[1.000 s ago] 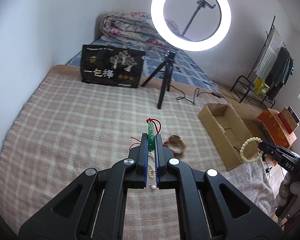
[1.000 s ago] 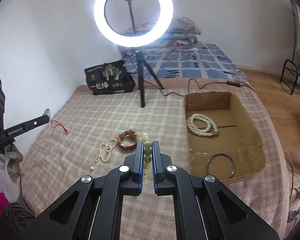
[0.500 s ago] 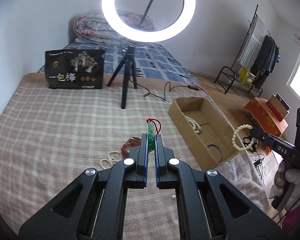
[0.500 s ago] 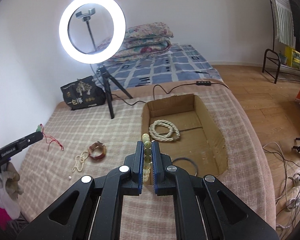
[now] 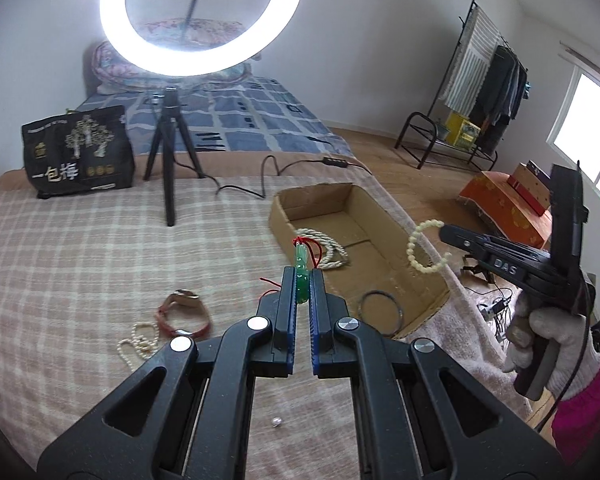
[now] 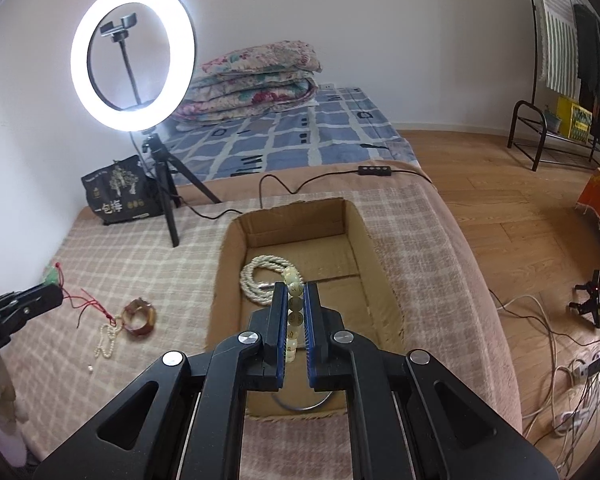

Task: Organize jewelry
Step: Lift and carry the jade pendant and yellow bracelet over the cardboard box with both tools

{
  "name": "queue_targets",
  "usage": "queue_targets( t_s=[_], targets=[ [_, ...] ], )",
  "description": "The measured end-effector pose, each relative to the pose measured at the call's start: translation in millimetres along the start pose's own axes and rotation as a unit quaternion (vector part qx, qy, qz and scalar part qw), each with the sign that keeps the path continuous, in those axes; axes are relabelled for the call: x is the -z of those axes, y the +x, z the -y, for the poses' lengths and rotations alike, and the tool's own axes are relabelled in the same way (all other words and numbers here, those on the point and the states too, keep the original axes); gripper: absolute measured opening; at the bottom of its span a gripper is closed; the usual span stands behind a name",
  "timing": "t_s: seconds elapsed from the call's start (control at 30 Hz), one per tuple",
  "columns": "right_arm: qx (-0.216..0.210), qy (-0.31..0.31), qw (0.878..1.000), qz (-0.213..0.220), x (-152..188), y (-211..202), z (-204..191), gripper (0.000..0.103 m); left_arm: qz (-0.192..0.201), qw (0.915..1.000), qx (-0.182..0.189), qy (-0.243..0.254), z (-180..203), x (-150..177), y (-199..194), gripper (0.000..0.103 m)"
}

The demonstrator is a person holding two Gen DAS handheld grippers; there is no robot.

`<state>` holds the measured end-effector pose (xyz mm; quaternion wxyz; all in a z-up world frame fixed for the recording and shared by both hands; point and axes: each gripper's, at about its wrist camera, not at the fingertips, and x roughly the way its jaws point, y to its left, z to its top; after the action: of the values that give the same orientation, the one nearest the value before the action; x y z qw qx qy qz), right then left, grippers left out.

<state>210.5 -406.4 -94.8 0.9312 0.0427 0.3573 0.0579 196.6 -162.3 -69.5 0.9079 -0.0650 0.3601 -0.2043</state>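
A: Cardboard box (image 6: 384, 280) contents?
B: Rope necklace (image 6: 256, 280), dark bangle (image 5: 380, 310).
A: Hand-held grippers?
B: Left hand-held gripper (image 5: 303, 276) clamped green pendant (image 5: 300, 260); right hand-held gripper (image 6: 295, 294) clamped bead bracelet (image 6: 294, 312) above box, near bed's right edge.

Both tools are travelling right across the bed toward the cardboard box (image 6: 296, 220). The right tool (image 6: 296, 292), carrying the cream bead bracelet (image 6: 294, 312), is now arriving above the box interior, near the coiled rope necklace (image 6: 256, 280). The left tool (image 5: 302, 276), carrying the green pendant (image 5: 301, 258), is closing on the box's near-left wall.
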Motion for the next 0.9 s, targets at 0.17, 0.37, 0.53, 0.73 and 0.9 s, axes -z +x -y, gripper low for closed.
queue_targets(
  t_s=[0.17, 0.37, 0.53, 0.73, 0.9],
  targets=[
    [0.002, 0.001, 1.000, -0.001, -7.7, 17.1, 10.7, 0.006, -0.011, 0.9997, 0.021, 0.005, 24.9, -3.0, 22.8, 0.003],
    [-0.003, -0.002, 1.000, 0.001, -18.4, 39.6, 14.7, 0.006, -0.016, 0.9988, 0.043, 0.016, 52.8, -8.9, 47.6, 0.003],
    [-0.014, 0.011, 1.000, 0.002, -24.8, 62.1, 21.7, 0.006, -0.020, 0.9981, 0.054, 0.023, 69.3, -14.0, 66.0, 0.003],
    [-0.012, 0.021, 1.000, -0.006, -27.3, 86.6, 30.1, 0.006, -0.037, 0.9968, 0.065, 0.027, 78.7, -9.4, 88.2, 0.003],
    [-0.015, 0.030, 0.999, -0.010, -27.5, 97.1, 33.4, 0.006, -0.052, 0.9961, 0.065, 0.028, 81.1, -0.7, 103.9, 0.003]
  ],
)
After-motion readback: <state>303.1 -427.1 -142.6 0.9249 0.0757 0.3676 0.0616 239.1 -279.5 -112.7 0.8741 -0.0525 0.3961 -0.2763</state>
